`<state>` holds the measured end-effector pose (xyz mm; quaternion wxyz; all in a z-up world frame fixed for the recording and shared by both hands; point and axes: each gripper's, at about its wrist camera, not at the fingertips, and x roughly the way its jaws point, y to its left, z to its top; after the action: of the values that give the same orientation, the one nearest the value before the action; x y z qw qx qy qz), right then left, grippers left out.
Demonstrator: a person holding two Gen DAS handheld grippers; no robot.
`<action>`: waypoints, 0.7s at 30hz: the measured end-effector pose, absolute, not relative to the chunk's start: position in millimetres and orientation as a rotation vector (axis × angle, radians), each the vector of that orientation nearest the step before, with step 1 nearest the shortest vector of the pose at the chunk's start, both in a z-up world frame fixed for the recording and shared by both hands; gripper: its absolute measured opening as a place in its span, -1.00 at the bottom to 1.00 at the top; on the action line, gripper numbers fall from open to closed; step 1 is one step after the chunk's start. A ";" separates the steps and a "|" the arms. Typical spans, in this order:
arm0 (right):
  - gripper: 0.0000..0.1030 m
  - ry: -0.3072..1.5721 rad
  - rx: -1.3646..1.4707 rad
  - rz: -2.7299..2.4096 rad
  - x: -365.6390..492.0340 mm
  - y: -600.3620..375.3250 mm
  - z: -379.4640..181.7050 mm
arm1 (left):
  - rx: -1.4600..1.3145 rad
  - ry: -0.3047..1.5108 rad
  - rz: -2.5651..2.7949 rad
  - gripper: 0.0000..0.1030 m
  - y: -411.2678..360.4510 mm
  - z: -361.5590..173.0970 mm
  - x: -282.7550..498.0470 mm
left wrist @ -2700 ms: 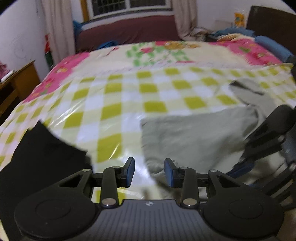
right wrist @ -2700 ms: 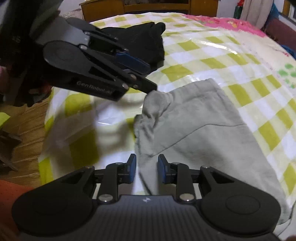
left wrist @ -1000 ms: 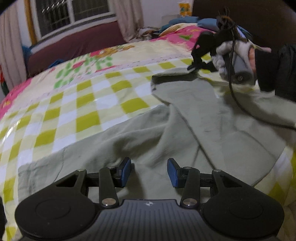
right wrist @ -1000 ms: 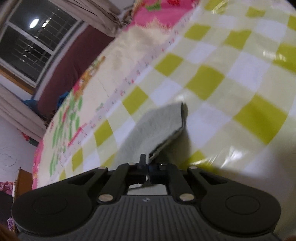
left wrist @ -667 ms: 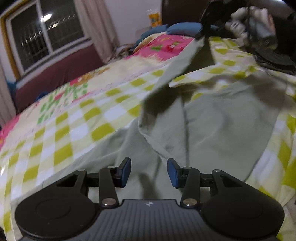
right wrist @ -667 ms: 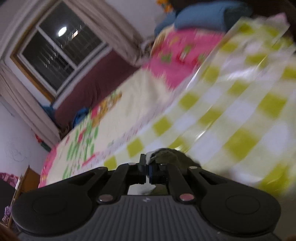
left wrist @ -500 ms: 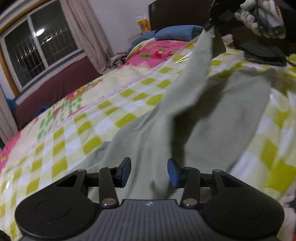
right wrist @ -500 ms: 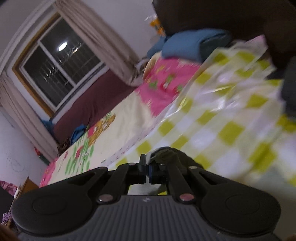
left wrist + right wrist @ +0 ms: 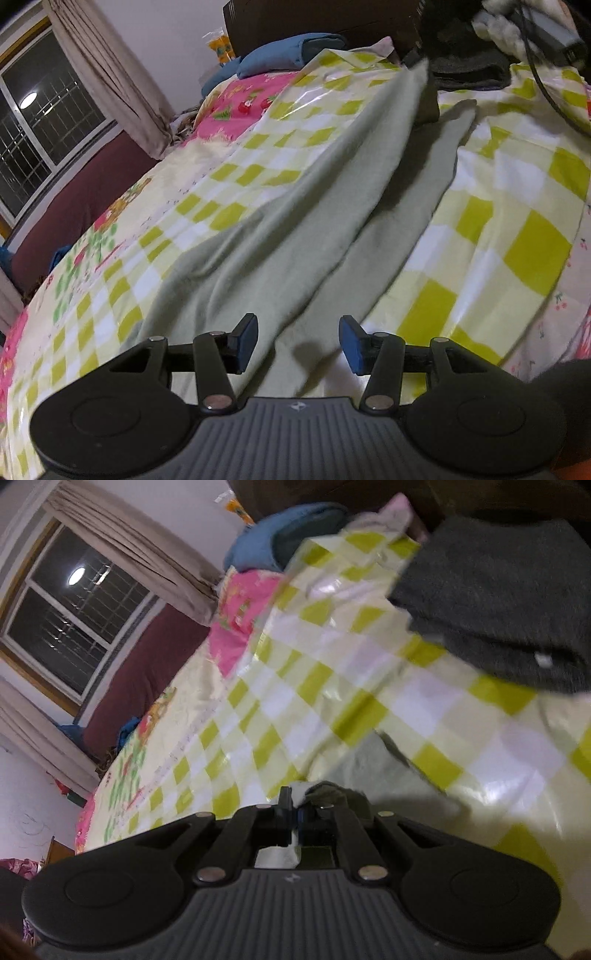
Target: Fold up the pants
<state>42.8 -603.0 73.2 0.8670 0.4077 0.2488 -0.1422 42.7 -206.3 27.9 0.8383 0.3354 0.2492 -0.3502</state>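
Right gripper: fingers clamped on the pants hem. Left gripper: fingers apart, empty, over the pants, which stretch toward 1 o'clock across the bed.

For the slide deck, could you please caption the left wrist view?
Open left gripper hovers over grey-green pants on a checked bedcover, one leg pulled taut.

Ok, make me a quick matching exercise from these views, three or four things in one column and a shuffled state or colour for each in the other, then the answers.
Things:
1. left gripper
2. right gripper
3. pants
4. pillow

States or colours:
A. blue
B. open, gripping nothing
C. pale grey-green, one end lifted off the bed
D. shut on fabric

Pairs: 1-B, 2-D, 3-C, 4-A
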 end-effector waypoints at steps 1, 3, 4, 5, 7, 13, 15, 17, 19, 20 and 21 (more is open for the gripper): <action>-0.94 0.493 0.849 -0.281 45.0 -603.7 84.0 | 0.706 0.525 -0.740 0.21 -207.0 30.4 44.7; -0.94 0.432 0.816 -0.234 48.0 -602.7 110.9 | 0.689 0.518 -0.736 0.21 -207.1 37.2 48.1; -0.94 0.398 0.792 -0.210 46.8 -599.9 125.0 | 0.680 0.514 -0.734 0.21 -206.6 40.1 49.4; -0.94 0.355 0.766 -0.179 43.9 -596.6 137.6 | 0.672 0.510 -0.732 0.21 -207.0 42.4 52.4; -0.94 0.287 0.716 -0.141 31.9 -588.4 153.9 | 0.651 0.513 -0.731 0.21 -205.2 44.9 55.1; -0.94 0.536 0.797 -0.342 22.8 -612.6 64.3 | 0.679 0.554 -0.754 0.21 -206.5 23.8 49.0; -0.94 0.653 0.844 -0.439 25.6 -629.1 19.0 | 0.706 0.564 -0.770 0.21 -207.9 17.6 43.5; -0.94 0.690 0.907 -0.472 20.3 -636.5 -7.8 | 0.730 0.561 -0.780 0.21 -208.6 15.6 38.0; -0.93 0.662 0.948 -0.461 14.3 -637.3 -15.2 | 0.736 0.567 -0.785 0.21 -209.0 14.5 36.2; -0.86 0.653 0.956 -0.457 13.3 -637.6 -13.6 | 0.736 0.573 -0.784 0.21 -209.9 13.7 36.8; -0.82 0.643 0.959 -0.457 12.0 -638.4 -10.6 | 0.736 0.577 -0.781 0.21 -211.2 12.8 37.8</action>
<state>12.0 -638.4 -10.6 0.8136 0.4491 0.3011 -0.2140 37.8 -211.2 12.8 0.8202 0.3456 0.2709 -0.3667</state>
